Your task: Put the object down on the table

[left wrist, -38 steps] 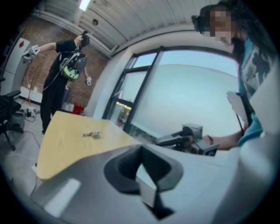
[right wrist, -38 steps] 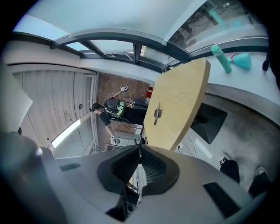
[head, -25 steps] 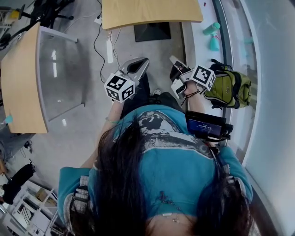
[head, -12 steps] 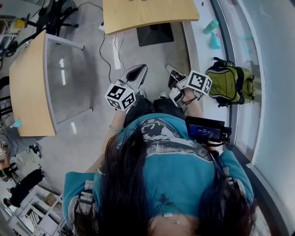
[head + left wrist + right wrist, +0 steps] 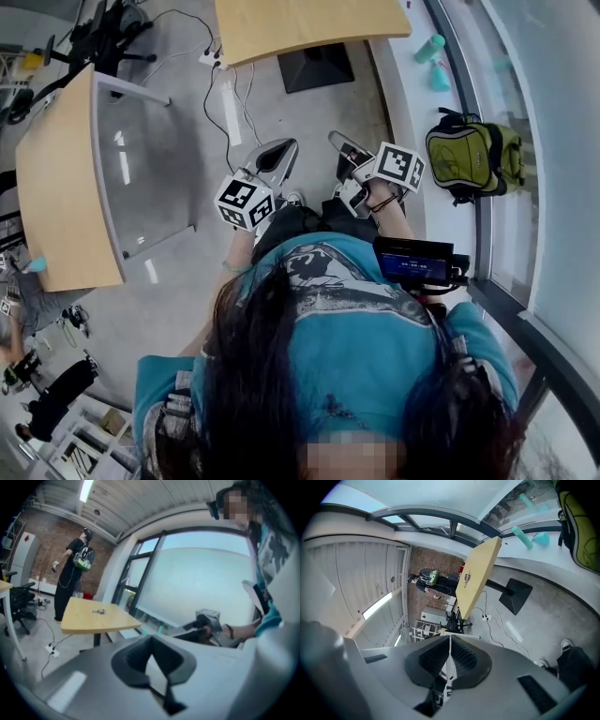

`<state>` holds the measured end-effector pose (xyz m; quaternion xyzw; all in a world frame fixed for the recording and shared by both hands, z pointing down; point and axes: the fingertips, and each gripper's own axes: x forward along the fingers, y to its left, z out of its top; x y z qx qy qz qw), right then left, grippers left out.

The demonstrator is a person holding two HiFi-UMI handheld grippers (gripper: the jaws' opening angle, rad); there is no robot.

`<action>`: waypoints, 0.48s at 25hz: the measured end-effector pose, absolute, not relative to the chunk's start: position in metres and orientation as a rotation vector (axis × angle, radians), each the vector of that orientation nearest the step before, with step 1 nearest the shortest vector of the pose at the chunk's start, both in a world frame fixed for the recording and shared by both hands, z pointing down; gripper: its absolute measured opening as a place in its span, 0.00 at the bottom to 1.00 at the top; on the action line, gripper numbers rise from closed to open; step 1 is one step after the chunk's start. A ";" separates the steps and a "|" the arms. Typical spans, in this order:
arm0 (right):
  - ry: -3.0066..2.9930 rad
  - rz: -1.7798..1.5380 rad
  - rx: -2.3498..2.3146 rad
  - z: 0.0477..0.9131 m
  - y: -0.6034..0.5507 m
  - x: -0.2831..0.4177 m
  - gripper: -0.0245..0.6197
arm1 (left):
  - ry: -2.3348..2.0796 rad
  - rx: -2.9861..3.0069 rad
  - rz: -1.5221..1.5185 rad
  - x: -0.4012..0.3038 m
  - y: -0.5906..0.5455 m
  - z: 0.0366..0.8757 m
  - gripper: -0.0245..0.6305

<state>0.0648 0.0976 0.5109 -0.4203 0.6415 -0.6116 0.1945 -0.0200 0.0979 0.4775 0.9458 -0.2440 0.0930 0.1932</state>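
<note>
**A:** What am I carrying right now?

**B:** Nothing that I can see. My left claw (image 5: 152,644) has its tips pressed together with only air behind them. My right claw (image 5: 450,648) is squeezed flat, pad against pad, with nothing between.

**A:** Why do I hold them like that?

**B:** I read it as a resting carry. Both sit low in front of me, side by side but apart, pointing out over the floor (image 5: 309,122) and reaching for nothing. Closed claws snag on nothing while I stand away from the furniture.

**A:** So where is the object?

**B:** Not with me. Farther out stands a wooden counter (image 5: 79,619), well apart from both claws, and a small thing (image 5: 98,611) lies flat near the middle of its top. It is too small for me to name. I judge it may be the object, already set down, which would explain the empty claws, but I cannot be sure.

**A:** Anything beyond that?

**B:** A green backpack (image 5: 473,159) off to my right, and another person (image 5: 70,569) standing past the counter.
</note>
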 end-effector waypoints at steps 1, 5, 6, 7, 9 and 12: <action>1.790 -1.710 -1.180 0.509 0.101 0.053 0.07 | -0.674 2.655 0.252 -0.032 0.102 0.477 0.04; 1.791 -1.667 -1.218 0.503 0.124 -0.003 0.07 | -0.622 2.686 0.204 -0.088 0.124 0.475 0.04; 1.789 -1.660 -1.225 0.503 0.127 -0.010 0.07 | -0.610 2.690 0.199 -0.095 0.127 0.475 0.04; 1.783 -1.658 -1.229 0.503 0.128 -0.013 0.07 | -0.600 2.690 0.198 -0.097 0.127 0.475 0.04; 1.768 -1.659 -1.229 0.502 0.128 -0.013 0.07 | -0.586 2.684 0.201 -0.096 0.123 0.475 0.04; 1.753 -1.662 -1.236 0.498 0.129 -0.013 0.07 | -0.567 2.681 0.202 -0.094 0.118 0.471 0.04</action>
